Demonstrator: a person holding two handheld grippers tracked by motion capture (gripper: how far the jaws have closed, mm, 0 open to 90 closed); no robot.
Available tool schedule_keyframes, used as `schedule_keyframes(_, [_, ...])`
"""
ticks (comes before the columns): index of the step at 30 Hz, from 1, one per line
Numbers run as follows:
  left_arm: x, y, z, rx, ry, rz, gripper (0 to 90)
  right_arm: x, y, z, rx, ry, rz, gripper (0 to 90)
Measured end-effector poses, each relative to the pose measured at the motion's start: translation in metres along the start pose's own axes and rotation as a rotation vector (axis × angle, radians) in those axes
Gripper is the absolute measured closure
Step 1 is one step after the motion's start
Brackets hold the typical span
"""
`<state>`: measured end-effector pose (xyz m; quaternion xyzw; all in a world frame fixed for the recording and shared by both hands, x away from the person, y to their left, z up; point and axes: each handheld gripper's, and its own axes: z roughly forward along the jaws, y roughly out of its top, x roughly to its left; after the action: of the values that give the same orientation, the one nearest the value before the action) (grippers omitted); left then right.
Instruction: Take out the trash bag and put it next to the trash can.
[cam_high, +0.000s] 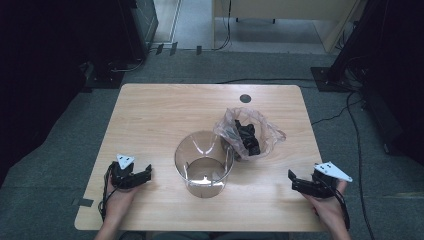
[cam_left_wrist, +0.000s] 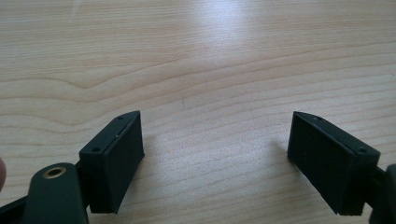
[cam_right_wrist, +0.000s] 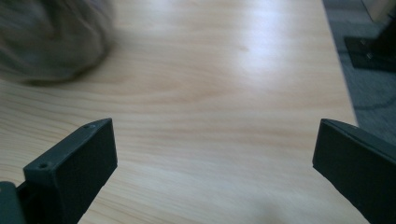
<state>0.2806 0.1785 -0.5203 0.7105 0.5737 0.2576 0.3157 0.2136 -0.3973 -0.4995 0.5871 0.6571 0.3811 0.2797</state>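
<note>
Both grippers, left gripper (cam_high: 145, 174) & right gripper (cam_high: 292, 179), gape empty beside clear round plastic tub (cam_high: 204, 164), crinkly bag (cam_high: 248, 131).

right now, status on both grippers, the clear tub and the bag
Left gripper open, empty. Right gripper open, empty. Clear tub upright mid-table, plastic bag touching behind-right. Nothing between grippers and tub.

Table (cam_high: 150, 115): light wood, wavy grain, one dark round spot (cam_high: 245, 98) near far edge. Bin (cam_high: 204, 165): clear, colourless. Bag (cam_high: 248, 133): translucent, pinkish tint, black stuff inside. Grippers (cam_high: 146, 173) (cam_high: 292, 178): black, grey-white top plates. Floor (cam_high: 60, 150): grey carpet.
</note>
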Motion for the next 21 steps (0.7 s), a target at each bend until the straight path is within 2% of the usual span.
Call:
schedule_keyframes(3, [0.000, 0.000, 0.000, 0.000, 0.000, 0.000, 18.0, -0.011, -0.007, 0.001, 0.036, -0.030, 0.034, 0.0])
schedule_keyframes(9, [0.000, 0.000, 0.000, 0.000, 0.000, 0.000, 18.0, -0.022, -0.020, 0.003, 0.097, -0.090, 0.045, 0.0])
schedule_keyframes(12, [0.000, 0.000, 0.000, 0.000, 0.000, 0.000, 18.0, -0.023, -0.024, 0.005, 0.127, -0.112, 0.041, 0.0])
schedule_keyframes(15, [0.000, 0.000, 0.000, 0.000, 0.000, 0.000, 18.0, -0.022, -0.025, 0.005, 0.127, -0.119, 0.042, 0.0])
schedule_keyframes(18, [0.000, 0.000, 0.000, 0.000, 0.000, 0.000, 18.0, -0.020, -0.026, 0.005, 0.149, -0.122, 0.047, 0.0])
schedule_keyframes(21, [0.000, 0.000, 0.000, 0.000, 0.000, 0.000, 18.0, -0.016, -0.027, 0.006, 0.166, -0.141, 0.023, 0.8])
